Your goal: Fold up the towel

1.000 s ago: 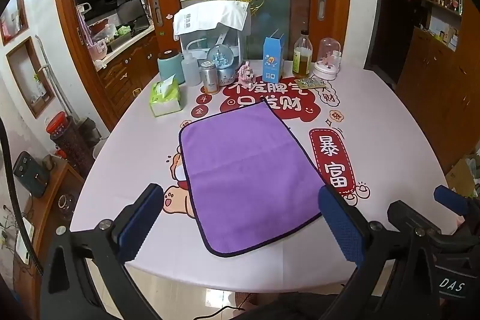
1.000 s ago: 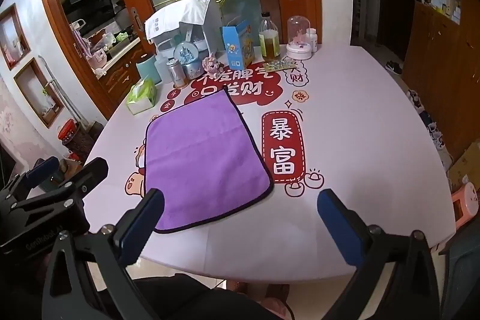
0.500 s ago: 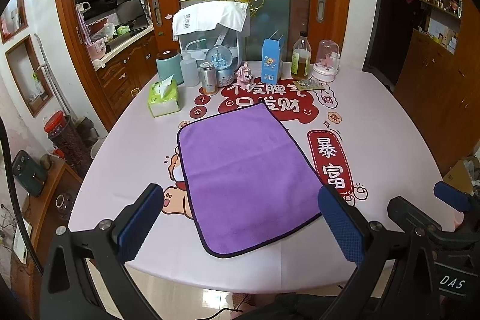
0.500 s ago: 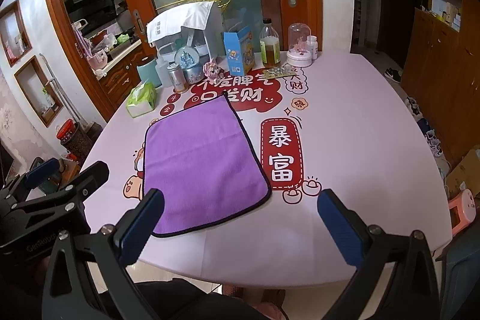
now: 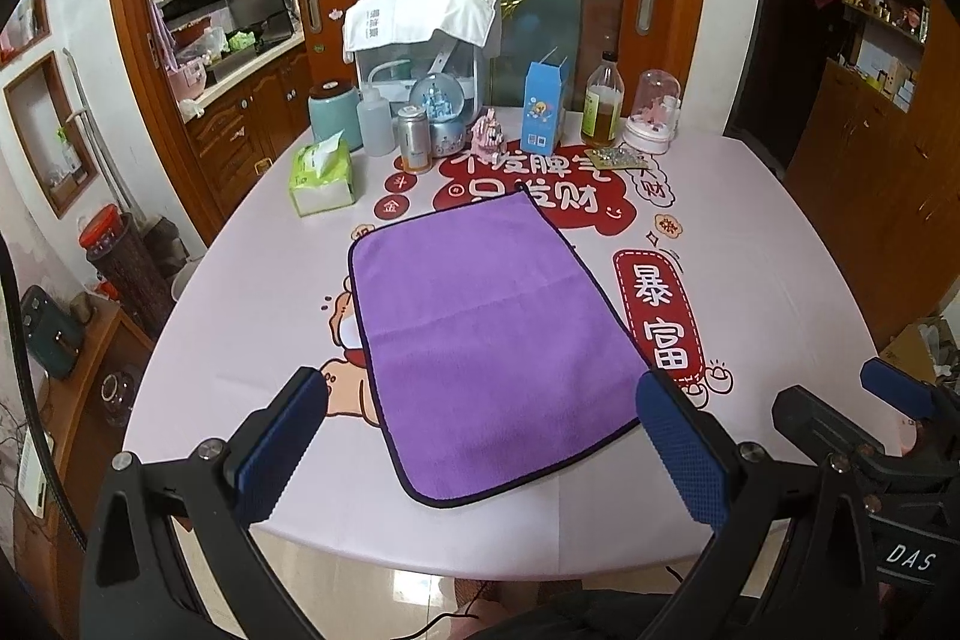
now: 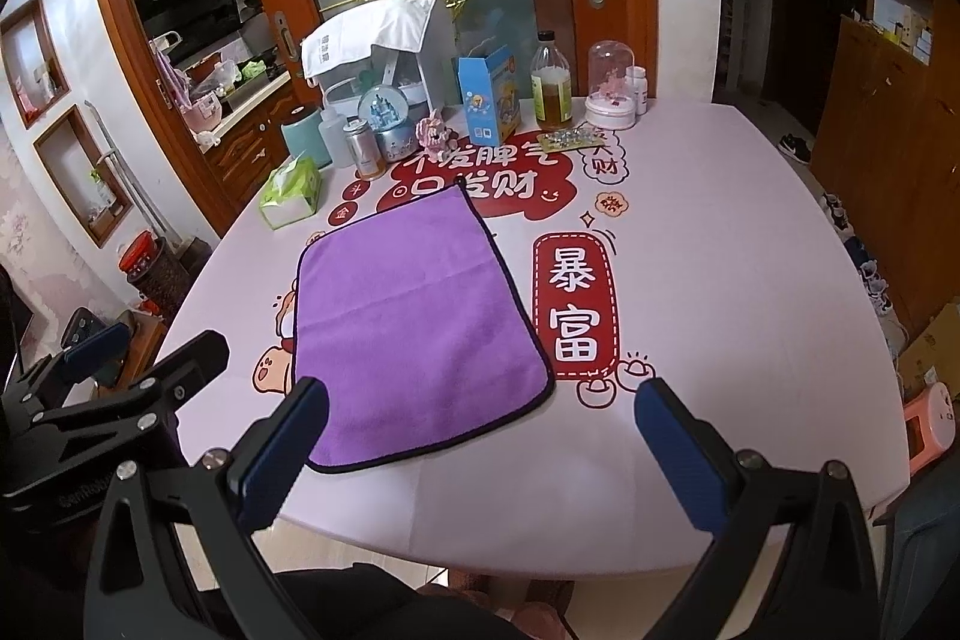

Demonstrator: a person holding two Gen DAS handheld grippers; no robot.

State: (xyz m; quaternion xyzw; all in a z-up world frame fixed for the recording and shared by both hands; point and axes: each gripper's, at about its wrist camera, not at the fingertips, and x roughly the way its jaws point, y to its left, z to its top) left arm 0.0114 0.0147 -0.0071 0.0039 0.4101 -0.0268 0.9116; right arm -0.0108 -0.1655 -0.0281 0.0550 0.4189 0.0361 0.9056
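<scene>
A purple towel (image 5: 480, 328) with a dark hem lies flat and unfolded on the pink table; it also shows in the right wrist view (image 6: 408, 322). My left gripper (image 5: 480, 442) is open and empty, held above the towel's near edge. My right gripper (image 6: 480, 442) is open and empty, above the table's front edge, just right of the towel's near right corner. The right gripper also shows at the right of the left wrist view (image 5: 864, 430), and the left gripper at the left of the right wrist view (image 6: 120, 376).
The pink tablecloth (image 5: 780, 268) bears red printed signs. At the table's far edge stand a green tissue box (image 5: 319, 178), a teal canister (image 5: 333, 112), a can (image 5: 414, 139), a snow globe (image 5: 441, 112), a blue carton (image 5: 543, 112), an oil bottle (image 5: 603, 100) and a glass dome (image 5: 657, 109).
Both grippers have moved slightly forward toward the table, so the towel sits a little closer in both views. Both stay open.
</scene>
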